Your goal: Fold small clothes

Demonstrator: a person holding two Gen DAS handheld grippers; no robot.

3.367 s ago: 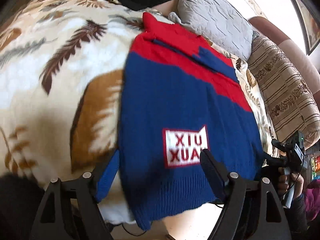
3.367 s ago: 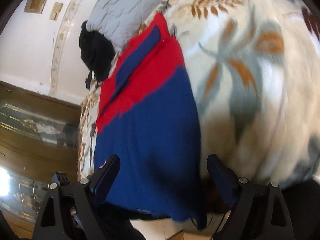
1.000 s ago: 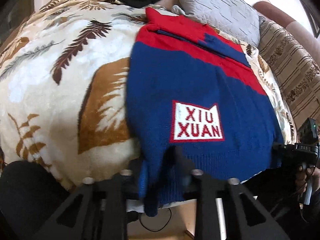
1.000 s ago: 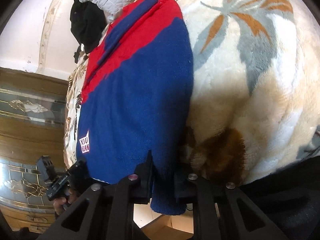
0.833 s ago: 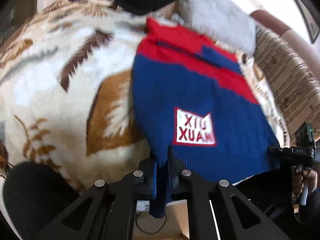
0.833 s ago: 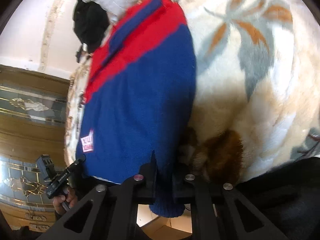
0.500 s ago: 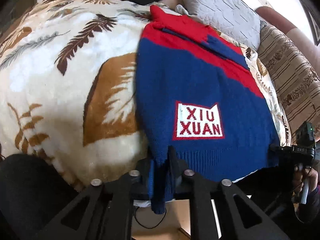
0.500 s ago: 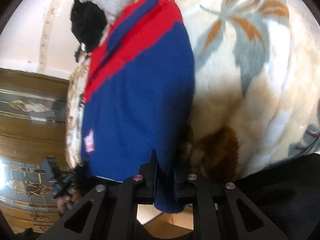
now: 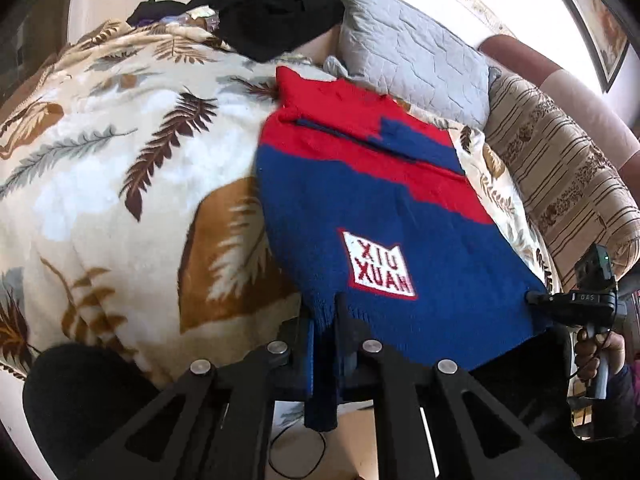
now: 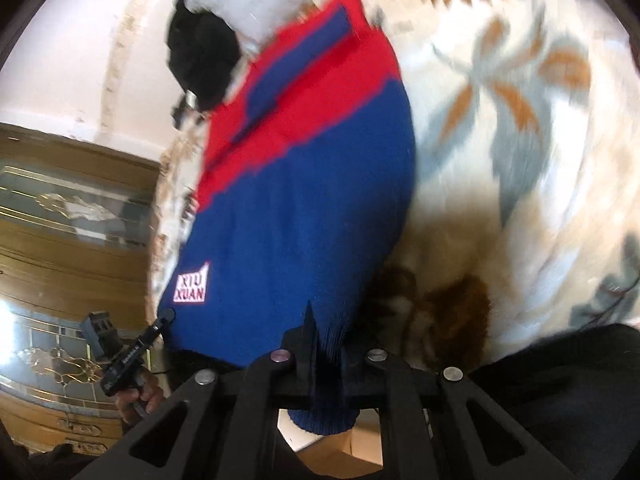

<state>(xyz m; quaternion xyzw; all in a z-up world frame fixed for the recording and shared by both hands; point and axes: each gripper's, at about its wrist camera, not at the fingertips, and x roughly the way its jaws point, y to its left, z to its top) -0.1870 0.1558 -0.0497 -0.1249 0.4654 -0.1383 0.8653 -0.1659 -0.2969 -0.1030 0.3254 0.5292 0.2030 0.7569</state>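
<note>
While the blue-and-red knit sweater [image 9: 384, 200] lies on the leaf-print blanket [image 9: 120, 184], left gripper [image 9: 325, 320] and right gripper [image 10: 326, 340] each clench its hem at lower centre.

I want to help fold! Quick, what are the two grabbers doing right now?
Left gripper: shut on the sweater hem.
Right gripper: shut on the sweater hem at the other corner.

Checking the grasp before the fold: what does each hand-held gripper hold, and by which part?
Both hold the blue-and-red knit sweater by its ribbed bottom hem: the left hand-held gripper at one corner, the right hand-held gripper at the other.
</note>
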